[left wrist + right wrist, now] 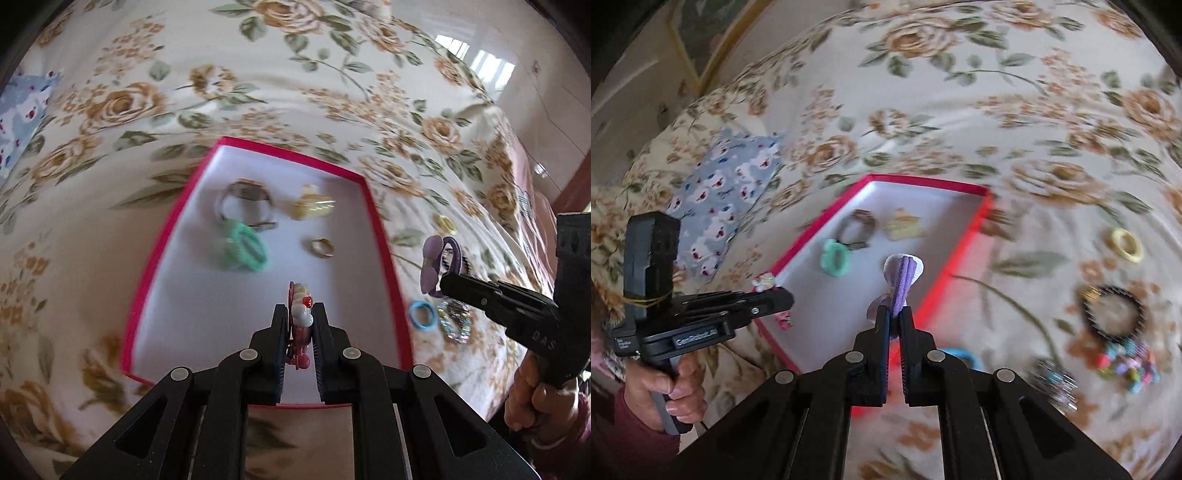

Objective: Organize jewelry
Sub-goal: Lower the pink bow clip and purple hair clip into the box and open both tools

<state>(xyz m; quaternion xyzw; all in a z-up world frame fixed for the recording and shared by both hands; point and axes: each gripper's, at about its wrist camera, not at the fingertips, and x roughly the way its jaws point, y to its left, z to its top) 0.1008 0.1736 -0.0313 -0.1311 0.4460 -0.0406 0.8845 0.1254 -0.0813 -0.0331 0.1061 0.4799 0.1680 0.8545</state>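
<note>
The left gripper (300,314) clamps a pink hair clip (301,325) over the red box (384,236), near its front edge; the right gripper (445,282) pinches a purple bow clip (430,262) beyond its right edge.

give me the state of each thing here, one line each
left gripper: shut on pink beaded hair clip
right gripper: shut on purple bow hair tie
red box: open, holding pieces
green ring: in box
gold ring: in box
blue ring: on bedspread, outside box
</note>
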